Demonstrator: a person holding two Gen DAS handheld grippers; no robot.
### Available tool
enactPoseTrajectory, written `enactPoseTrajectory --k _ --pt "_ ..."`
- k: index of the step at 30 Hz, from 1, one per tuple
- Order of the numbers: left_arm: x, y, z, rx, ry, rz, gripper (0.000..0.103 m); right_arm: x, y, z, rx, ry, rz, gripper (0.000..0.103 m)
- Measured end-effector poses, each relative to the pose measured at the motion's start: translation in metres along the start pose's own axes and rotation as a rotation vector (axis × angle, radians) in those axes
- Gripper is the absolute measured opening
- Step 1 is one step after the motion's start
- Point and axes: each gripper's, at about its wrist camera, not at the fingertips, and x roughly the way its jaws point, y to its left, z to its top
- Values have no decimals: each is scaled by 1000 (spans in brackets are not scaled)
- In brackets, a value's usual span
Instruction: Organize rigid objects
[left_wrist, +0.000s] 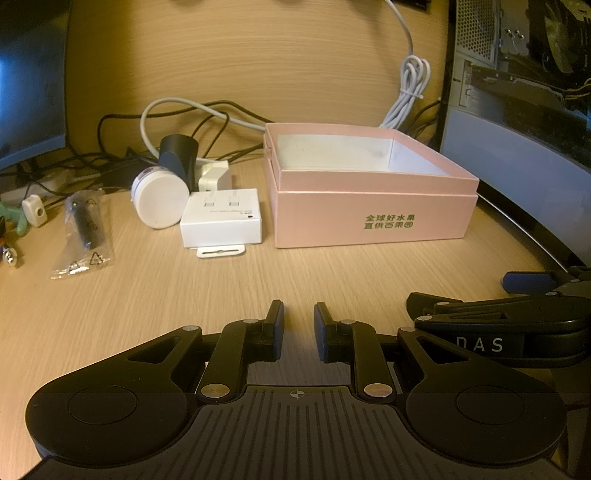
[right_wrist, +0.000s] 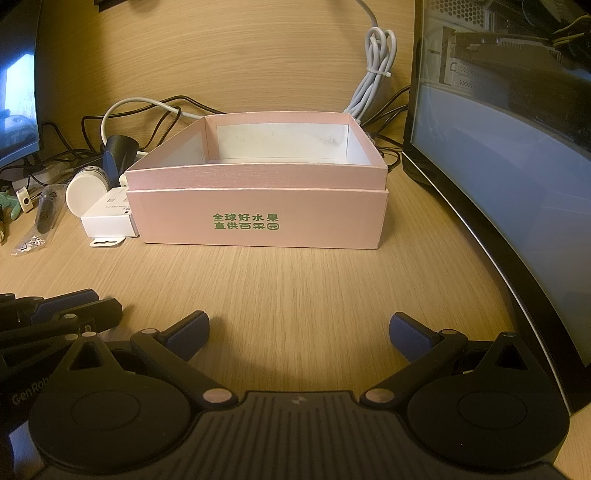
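Currently both tools hold nothing: left tool (left_wrist: 299, 325) narrowly apart, right tool (right_wrist: 299, 338) wide. Advise lifting white carton (left_wrist: 221, 218) squarely into pink box (left_wrist: 373, 218).

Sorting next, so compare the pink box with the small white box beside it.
The pink box is much larger than the white box. The pink box stands open, nothing visible inside; the white box is closed. The pink box bears green characters; the white box has small print and a hang tab. Both rest on the desk.

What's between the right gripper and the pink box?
Nothing: only bare wooden desk lies between the right gripper and the pink box, as the right wrist view shows.
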Motion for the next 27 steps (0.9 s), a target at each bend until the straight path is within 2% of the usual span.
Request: enactPoseTrajectory --k 21,25,27 --pt "0 2 1 -17 -1 4 22 0 1 -1 0 0 0 103" --pt "-1 9 1 -42 -5 -22 22 1 0 -1 10 -1 0 103" --pt "-3 15 4 -50 11 -31 22 1 0 7 2 31 10 103"
